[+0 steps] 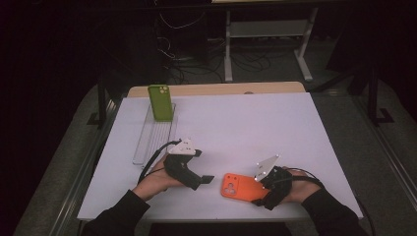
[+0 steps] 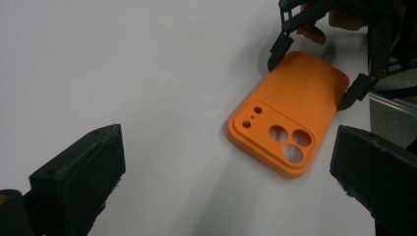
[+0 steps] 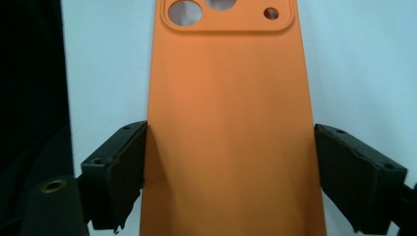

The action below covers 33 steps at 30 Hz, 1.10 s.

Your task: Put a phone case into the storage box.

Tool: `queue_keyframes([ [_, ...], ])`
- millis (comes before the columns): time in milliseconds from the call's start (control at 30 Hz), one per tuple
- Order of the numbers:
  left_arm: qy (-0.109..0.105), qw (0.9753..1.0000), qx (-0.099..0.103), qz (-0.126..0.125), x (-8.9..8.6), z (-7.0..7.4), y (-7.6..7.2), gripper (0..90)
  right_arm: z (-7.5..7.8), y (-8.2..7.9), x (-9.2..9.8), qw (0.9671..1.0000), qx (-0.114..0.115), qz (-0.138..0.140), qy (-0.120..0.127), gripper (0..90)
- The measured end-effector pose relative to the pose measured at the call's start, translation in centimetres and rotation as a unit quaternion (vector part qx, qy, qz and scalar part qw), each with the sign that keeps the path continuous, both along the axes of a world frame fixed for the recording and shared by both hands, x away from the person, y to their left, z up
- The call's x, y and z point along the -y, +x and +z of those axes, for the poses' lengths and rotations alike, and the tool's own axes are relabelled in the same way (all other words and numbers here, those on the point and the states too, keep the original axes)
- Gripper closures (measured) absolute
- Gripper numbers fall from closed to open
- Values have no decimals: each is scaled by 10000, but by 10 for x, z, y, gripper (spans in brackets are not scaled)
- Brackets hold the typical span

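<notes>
Straddling claw: right claw [image 1: 256, 192], jaws wide, one each side of orange phone case [image 1: 239, 187], not visibly clamped.
Case position: flat on white worktop [image 1: 255, 128], near right; long axis runs straight out from that claw.
Left claw [image 1: 207, 179]: wide, empty, just left of case.
Far left: green phone case [image 1: 161, 102] standing in clear tray [image 1: 147, 142].

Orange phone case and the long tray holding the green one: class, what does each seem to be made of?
Orange phone case: probably silicone or soft plastic, since its surface is matte and even, with rounded moulded edges. Tray: apparently clear rigid plastic, as the table shows through it.
</notes>
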State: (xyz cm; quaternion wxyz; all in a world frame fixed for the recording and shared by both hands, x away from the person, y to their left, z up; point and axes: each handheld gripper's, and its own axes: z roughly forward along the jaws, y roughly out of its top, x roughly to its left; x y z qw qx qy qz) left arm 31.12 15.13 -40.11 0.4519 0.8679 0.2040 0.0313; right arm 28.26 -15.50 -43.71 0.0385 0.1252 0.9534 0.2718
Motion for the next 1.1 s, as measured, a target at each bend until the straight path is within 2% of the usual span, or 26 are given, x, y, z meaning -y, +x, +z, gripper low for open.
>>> queue_keyframes([
  [33, -45, 10000, -36, 13, 0, 1, 0, 0, 2, 1, 1, 10000, -40, -37, 16, 154],
  [300, -3, 9995, -50, -296, 1, 10, 5, 0, 22, 13, 2, 10000, 67, -70, 5, 154],
  [433, -30, 9992, -1, -388, 1, 18, 10, 0, 31, 22, 2, 9999, 154, -41, 46, 154],
  [633, 62, 9984, 91, -547, 4, 32, 22, 0, 44, 38, -2, 9997, 215, 10, 115, 154],
  [800, 141, 9968, 241, -755, 11, 41, 32, 0, 50, 51, -12, 9995, 196, 119, 201, 154],
  [967, 137, 9946, 192, -1008, 21, 47, 40, 0, 52, 62, -23, 9993, 164, 257, 210, 154],
  [1100, 265, 9925, 182, -1178, 25, 46, 43, 0, 56, 66, -35, 9988, 185, 420, 197, 154],
])
